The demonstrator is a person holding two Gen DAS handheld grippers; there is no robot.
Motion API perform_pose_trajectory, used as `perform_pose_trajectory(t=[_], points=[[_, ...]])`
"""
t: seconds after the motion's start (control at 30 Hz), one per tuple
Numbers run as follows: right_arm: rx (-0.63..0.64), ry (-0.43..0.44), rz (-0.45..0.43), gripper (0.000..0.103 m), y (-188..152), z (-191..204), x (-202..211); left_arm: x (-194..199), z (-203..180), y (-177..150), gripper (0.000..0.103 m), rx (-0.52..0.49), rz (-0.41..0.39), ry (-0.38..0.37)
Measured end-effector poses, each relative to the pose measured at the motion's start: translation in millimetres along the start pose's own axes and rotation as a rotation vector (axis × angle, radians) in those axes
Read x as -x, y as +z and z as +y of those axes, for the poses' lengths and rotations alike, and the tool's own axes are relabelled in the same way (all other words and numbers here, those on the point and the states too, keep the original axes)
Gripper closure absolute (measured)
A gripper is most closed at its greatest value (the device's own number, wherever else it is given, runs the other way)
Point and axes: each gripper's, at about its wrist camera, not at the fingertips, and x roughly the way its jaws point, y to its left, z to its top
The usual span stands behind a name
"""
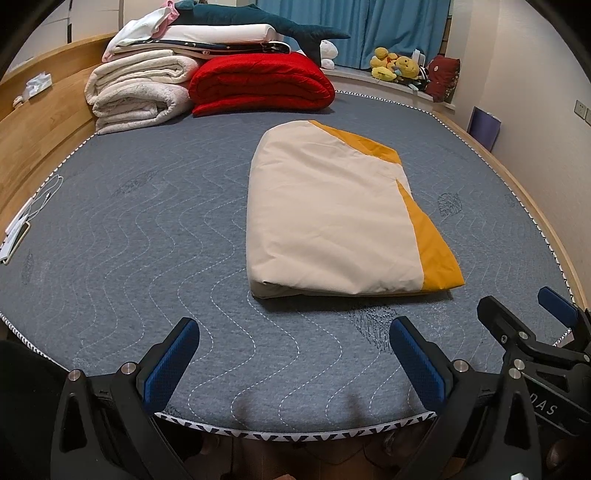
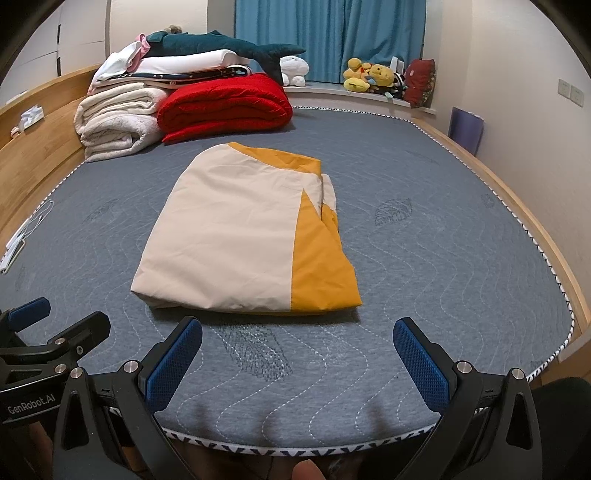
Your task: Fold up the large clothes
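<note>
A cream and orange cloth (image 1: 340, 214) lies folded into a neat thick rectangle in the middle of the grey quilted mattress (image 1: 147, 240); it also shows in the right wrist view (image 2: 240, 236). My left gripper (image 1: 295, 332) is open and empty, above the mattress's near edge, short of the cloth. My right gripper (image 2: 297, 332) is open and empty, also just short of the cloth's near edge. The right gripper shows at the right of the left wrist view (image 1: 528, 310), and the left gripper at the left of the right wrist view (image 2: 55, 314).
Folded white blankets (image 1: 140, 88), a red quilt (image 1: 262, 83) and a stack with a dark plush shark (image 1: 258, 22) sit at the far left of the bed. Plush toys (image 1: 395, 64) line the window ledge. A phone and cable (image 1: 22, 225) lie at the left edge by the wooden bed frame (image 1: 37, 147).
</note>
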Motion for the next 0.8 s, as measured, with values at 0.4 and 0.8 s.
perform_pose_trajectory(t=[0.4, 0.8], points=[[0.001, 0.002, 0.0, 0.0, 0.2, -1.5, -0.3, -0.7, -0.5, 1.1, 0.0, -0.001, 0.0, -0.003], [0.002, 0.003, 0.0, 0.0, 0.3, -3.3, -0.7, -1.2, -2.4, 3.5, 0.0, -0.005, -0.001, -0.014]])
